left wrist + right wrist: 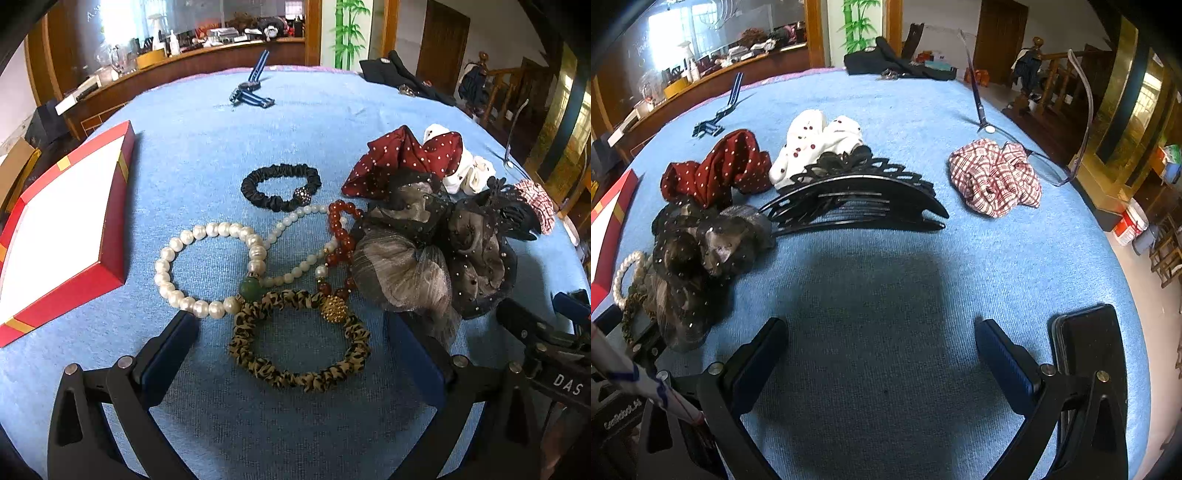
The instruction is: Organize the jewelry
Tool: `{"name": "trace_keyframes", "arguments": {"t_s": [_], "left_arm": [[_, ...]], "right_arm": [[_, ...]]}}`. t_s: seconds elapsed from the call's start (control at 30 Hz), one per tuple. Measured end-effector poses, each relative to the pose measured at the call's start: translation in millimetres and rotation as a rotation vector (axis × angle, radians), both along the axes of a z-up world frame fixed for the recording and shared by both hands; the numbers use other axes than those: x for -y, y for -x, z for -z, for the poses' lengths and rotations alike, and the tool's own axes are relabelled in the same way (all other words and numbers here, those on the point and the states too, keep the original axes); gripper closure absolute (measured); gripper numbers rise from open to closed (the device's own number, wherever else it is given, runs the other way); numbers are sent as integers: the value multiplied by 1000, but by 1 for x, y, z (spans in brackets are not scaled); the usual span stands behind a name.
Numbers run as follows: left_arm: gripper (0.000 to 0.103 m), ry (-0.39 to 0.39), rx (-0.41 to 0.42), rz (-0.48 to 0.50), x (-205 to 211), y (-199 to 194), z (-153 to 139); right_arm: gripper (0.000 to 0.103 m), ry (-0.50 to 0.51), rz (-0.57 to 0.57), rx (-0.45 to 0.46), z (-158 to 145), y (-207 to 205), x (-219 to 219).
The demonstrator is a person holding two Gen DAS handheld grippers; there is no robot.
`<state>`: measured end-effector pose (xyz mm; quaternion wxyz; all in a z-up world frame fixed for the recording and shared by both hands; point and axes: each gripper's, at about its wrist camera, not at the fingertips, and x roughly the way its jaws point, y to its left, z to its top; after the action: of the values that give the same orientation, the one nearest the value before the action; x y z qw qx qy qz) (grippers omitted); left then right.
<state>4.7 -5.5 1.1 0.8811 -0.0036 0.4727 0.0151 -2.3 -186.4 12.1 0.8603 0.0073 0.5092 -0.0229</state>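
where the blue-covered table curves toward its near edge, the left gripper hangs wide apart and empty over a leopard-print scrunchie with a gold bead. two pearl strands lie beside it, a chunky one with a green bead and a finer one, touching one red bead bracelet. one black scrunchie sits toward the middle. a red box with white lining rests at the left edge. the right gripper is wide too, holding nothing, near a black comb clip and one plaid scrunchie.
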Motion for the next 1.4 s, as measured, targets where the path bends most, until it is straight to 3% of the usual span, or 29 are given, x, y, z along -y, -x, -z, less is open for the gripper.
{"name": "trace_keyframes", "arguments": {"t_s": [0.1, 0.23, 0.33, 0.43, 0.57, 0.67, 0.87, 1.4], "left_arm": [[1, -18, -17, 6, -3, 9, -10], [1, -22, 107, 78, -13, 47, -64], [1, 5, 187, 110, -26, 66, -117], [0, -32, 266, 105, -40, 78, -171], [0, -23, 316, 71, -53, 83, -211], [0, -13, 297, 58, -60, 79, -214], [0, 2, 245, 66, -71, 83, -203], [0, 20, 251, 102, -70, 89, -206]], "right_arm": [[1, -8, 1, 6, -11, 11, 2], [1, -3, -11, 30, -41, 31, -1], [1, -23, -21, 30, -85, 51, -6], [1, -31, -66, 106, -136, 72, -15], [1, -53, -92, 156, -181, 89, -27], [1, -25, -108, 191, -194, 93, -41], [1, -34, -120, 170, -191, 90, -54], [1, -43, -106, 182, -201, 98, -59]]}}
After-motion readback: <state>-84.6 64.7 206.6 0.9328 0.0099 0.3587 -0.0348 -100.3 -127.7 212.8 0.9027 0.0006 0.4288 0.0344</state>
